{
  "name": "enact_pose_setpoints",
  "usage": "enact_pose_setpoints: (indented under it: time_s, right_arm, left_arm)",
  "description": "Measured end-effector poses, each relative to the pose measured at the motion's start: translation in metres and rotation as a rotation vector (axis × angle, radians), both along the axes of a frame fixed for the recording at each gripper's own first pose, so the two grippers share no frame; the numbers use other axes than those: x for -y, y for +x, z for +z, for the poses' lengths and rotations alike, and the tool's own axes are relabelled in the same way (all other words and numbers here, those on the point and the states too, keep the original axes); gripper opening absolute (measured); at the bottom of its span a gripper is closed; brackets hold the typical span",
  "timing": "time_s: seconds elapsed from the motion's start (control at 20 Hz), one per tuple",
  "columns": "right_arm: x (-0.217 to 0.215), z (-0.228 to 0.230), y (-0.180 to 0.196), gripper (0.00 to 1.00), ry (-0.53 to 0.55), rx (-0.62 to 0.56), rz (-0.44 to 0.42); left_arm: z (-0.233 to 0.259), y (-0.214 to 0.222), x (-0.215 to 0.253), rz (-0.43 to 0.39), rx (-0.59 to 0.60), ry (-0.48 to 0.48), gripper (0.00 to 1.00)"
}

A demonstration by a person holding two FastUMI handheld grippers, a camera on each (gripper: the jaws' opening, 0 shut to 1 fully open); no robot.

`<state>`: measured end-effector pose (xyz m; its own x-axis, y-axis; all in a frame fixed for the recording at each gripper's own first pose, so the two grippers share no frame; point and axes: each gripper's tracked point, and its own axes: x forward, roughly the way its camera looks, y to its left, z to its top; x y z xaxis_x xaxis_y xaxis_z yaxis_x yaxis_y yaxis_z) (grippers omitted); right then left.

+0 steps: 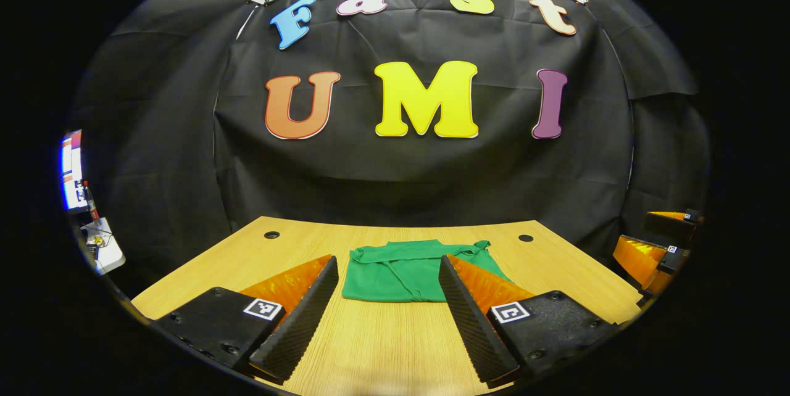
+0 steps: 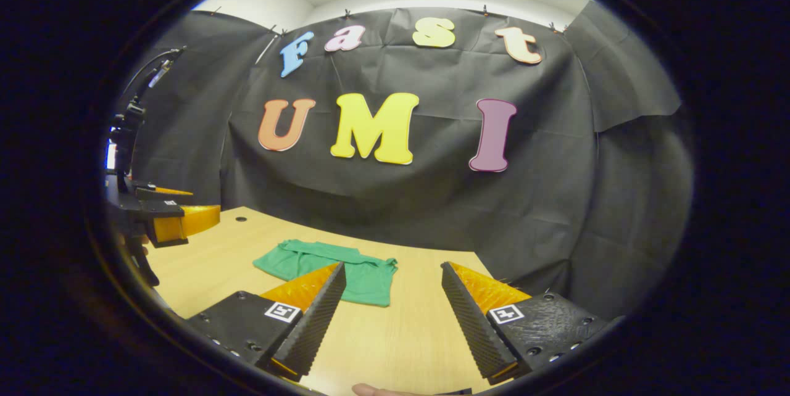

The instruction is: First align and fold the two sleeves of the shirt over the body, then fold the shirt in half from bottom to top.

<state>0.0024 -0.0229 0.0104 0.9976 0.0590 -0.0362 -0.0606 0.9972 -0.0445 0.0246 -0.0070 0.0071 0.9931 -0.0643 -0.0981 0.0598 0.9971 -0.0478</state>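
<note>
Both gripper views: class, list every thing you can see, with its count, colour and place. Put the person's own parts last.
shirt: one, green, lying folded and compact on the far middle of the table.
table: one, light wood, under the shirt and both grippers.
holes: two, dark, round, near the table's far corners.
cloth: black, hung behind the table as the wall.
screen: one, lit, at the far left edge of the left gripper view.
left gripper: fingers apart, above the table, short of the shirt.
right gripper: fingers apart, above the table, beside the shirt.
fingertip: one, at the bottom edge of the right gripper view.
</note>
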Motion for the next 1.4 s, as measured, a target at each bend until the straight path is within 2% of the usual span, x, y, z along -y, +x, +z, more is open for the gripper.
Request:
enact_pose_setpoints:
  time_s: [0.2, 0.4, 0.55, 0.8, 1.05, 1.4]
  right_arm:
    - [-0.006, -0.01, -0.033, 0.94, 0.008, 0.019, 0.007]
    - [-0.022, -0.024, -0.046, 0.96, -0.004, 0.006, 0.032]
    - [-0.024, -0.027, -0.047, 0.95, -0.05, 0.001, 0.003]
    - [-0.043, -0.017, -0.056, 0.95, -0.018, 0.009, -0.021]
    - [-0.061, -0.012, -0.067, 0.95, -0.078, 0.053, -0.013]
    - [-0.065, -0.04, -0.06, 0.96, -0.053, -0.039, 0.009]
  left_arm:
    - [-0.008, -0.037, -0.015, 0.016, 0.033, -0.008, 1.0]
    - [-0.016, -0.049, -0.025, 0.016, 0.044, -0.001, 1.0]
    - [-0.014, -0.054, -0.028, -0.002, 0.065, -0.017, 1.0]
    - [-0.01, -0.061, -0.025, -0.046, 0.084, -0.013, 1.0]
    - [-0.012, -0.057, -0.034, -0.019, 0.074, -0.021, 1.0]
    - [-0.016, -0.056, -0.03, -0.024, 0.067, -0.034, 1.0]
